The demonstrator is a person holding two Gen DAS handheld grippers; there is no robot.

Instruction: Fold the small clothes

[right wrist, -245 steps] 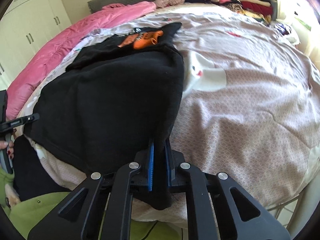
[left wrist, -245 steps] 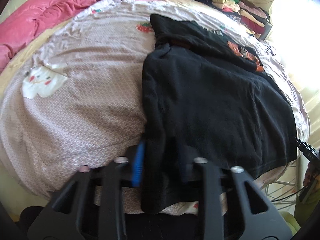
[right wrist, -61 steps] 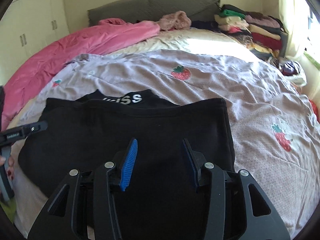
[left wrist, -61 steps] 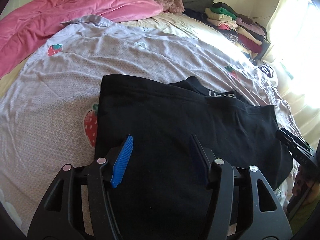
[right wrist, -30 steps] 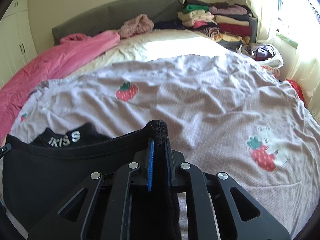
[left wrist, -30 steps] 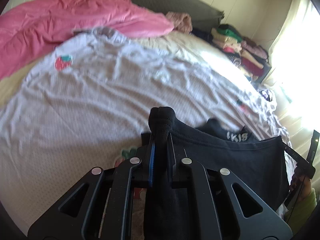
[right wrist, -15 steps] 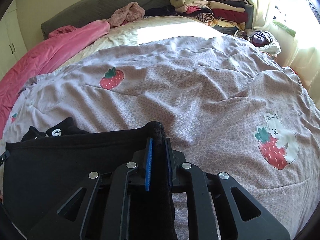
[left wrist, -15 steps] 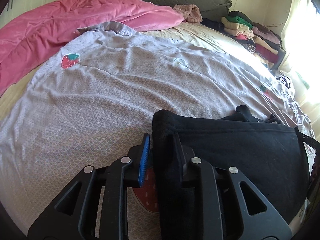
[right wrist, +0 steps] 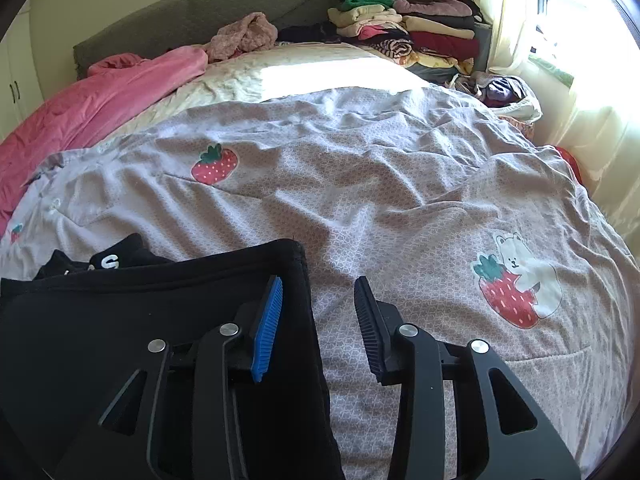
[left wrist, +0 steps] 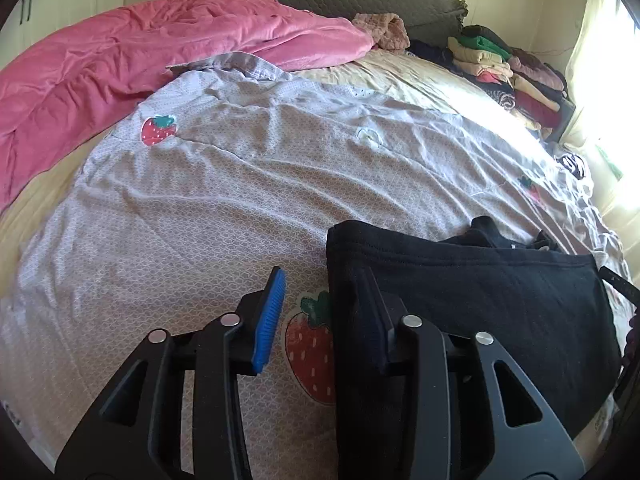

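Observation:
A black garment [left wrist: 480,300] lies folded on the strawberry-print bedsheet [left wrist: 200,208], its white-lettered collar [right wrist: 106,261] peeking out from under the folded-over layer. My left gripper [left wrist: 324,314] sits at the garment's left corner. Its jaws are opening, and the cloth edge lies loose against the right finger, clear of the blue pad [left wrist: 272,316]. My right gripper [right wrist: 318,318] sits at the garment's [right wrist: 120,340] right corner, jaws opening. The hem lies beside its blue pad [right wrist: 267,324], unpressed. The right gripper's tip [left wrist: 618,282] shows at the left wrist view's edge.
A pink quilt [left wrist: 140,52] covers the bed's far left. A stack of folded clothes [right wrist: 408,28] stands at the far right by the grey headboard [right wrist: 200,8]. A pink knit garment [right wrist: 248,34] lies near it. A bag of clothes [right wrist: 504,92] sits by the sunlit curtain.
Both grippers held the garment's hem pinched and raised a second ago. They came down onto the bed, laid the hem over the garment, and both opened and let go.

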